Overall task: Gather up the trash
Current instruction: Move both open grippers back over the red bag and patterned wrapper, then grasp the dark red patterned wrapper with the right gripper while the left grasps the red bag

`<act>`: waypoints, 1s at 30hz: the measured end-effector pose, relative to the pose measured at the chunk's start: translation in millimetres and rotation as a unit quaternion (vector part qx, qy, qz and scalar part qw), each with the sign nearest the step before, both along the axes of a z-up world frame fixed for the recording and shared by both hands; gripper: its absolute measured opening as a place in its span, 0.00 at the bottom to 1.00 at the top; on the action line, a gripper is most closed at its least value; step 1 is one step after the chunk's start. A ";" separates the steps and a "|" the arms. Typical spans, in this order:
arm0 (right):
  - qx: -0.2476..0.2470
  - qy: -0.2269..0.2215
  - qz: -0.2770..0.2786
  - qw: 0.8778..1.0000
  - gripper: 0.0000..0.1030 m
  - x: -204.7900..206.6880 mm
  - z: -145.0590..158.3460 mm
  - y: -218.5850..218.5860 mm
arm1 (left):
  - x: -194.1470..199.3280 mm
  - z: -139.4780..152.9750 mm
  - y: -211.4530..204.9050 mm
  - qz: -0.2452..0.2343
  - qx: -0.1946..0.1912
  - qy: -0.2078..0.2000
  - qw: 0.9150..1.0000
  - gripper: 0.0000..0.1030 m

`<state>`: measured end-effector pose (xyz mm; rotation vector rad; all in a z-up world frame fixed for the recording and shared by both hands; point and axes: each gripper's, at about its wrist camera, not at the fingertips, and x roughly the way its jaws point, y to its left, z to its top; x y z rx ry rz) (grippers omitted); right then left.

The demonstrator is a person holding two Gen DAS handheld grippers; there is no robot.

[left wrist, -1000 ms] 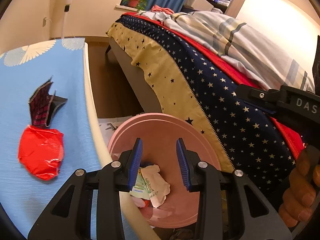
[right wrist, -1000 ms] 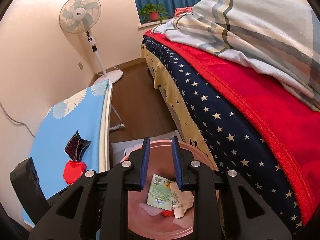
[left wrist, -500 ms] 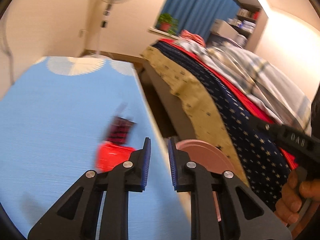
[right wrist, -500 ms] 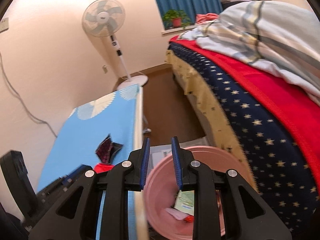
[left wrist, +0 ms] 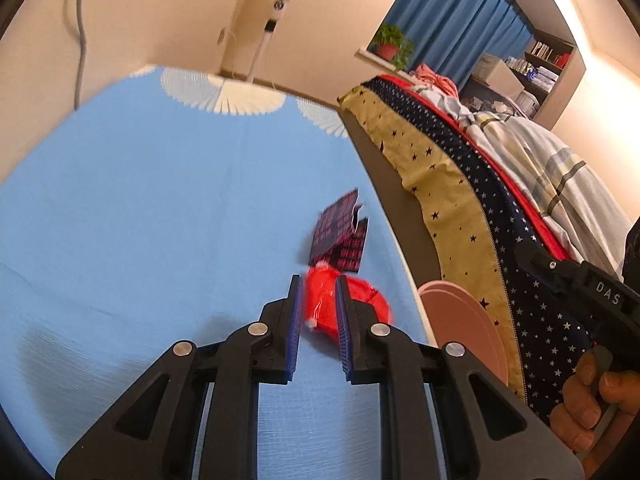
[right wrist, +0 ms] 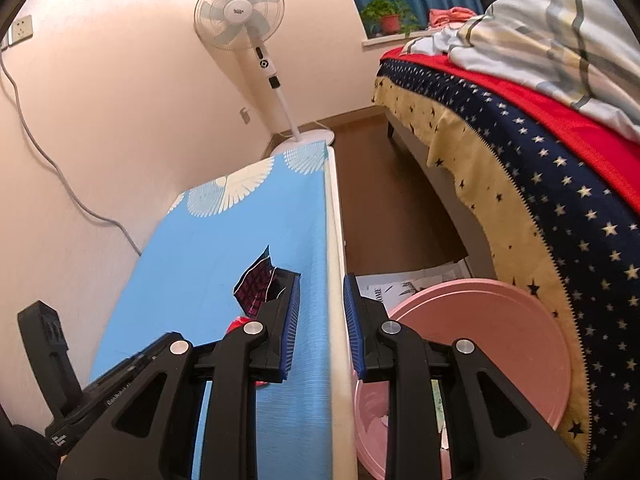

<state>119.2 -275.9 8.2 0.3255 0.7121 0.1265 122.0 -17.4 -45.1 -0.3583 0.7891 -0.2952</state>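
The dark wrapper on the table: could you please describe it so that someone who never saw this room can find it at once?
Look at the long table with the blue cloth that stands beside the bed. Near the table's edge on the bed side lie two pieces of trash close together. The dark wrapper is the torn, flat one with a purple pattern, lying just beyond the crumpled plain red wrapper.

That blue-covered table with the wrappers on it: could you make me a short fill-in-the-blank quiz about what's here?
1. The crumpled wrapper in front of the left gripper is ____ in colour.
2. The dark patterned wrapper lies on the ____ tablecloth.
3. The pink bin stands on the floor between the table and the ____.
4. By the far wall stands a white ____.

Missing words: red; blue; bed; fan
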 end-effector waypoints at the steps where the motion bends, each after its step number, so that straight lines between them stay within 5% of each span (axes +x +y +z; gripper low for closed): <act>1: 0.002 0.001 0.001 1.000 0.24 1.4 -0.8 0.8 | 2.3 -4.9 -1.4 -0.002 -0.002 0.007 1.000 0.16; 3: 0.003 0.000 0.004 1.000 0.24 2.1 -1.1 3.0 | 4.9 -11.7 -6.1 -0.005 -0.001 0.015 1.000 0.17; 8: 0.002 0.000 0.008 1.000 0.24 3.3 -2.8 3.8 | 13.0 -24.3 -15.7 -0.004 0.000 0.030 1.000 0.48; 14: 0.006 0.002 0.005 1.000 0.24 4.6 -4.5 -2.8 | 23.2 -35.4 -23.6 0.001 0.000 0.050 0.999 0.62; 21: 0.005 0.002 0.007 1.000 0.24 4.2 -3.9 -3.1 | 27.6 -41.4 -34.1 -0.009 0.001 0.057 0.998 0.61; 30: 0.003 0.004 0.010 1.000 0.24 2.9 -4.6 1.4 | 18.7 -35.7 -31.0 -0.014 0.016 0.049 0.999 0.44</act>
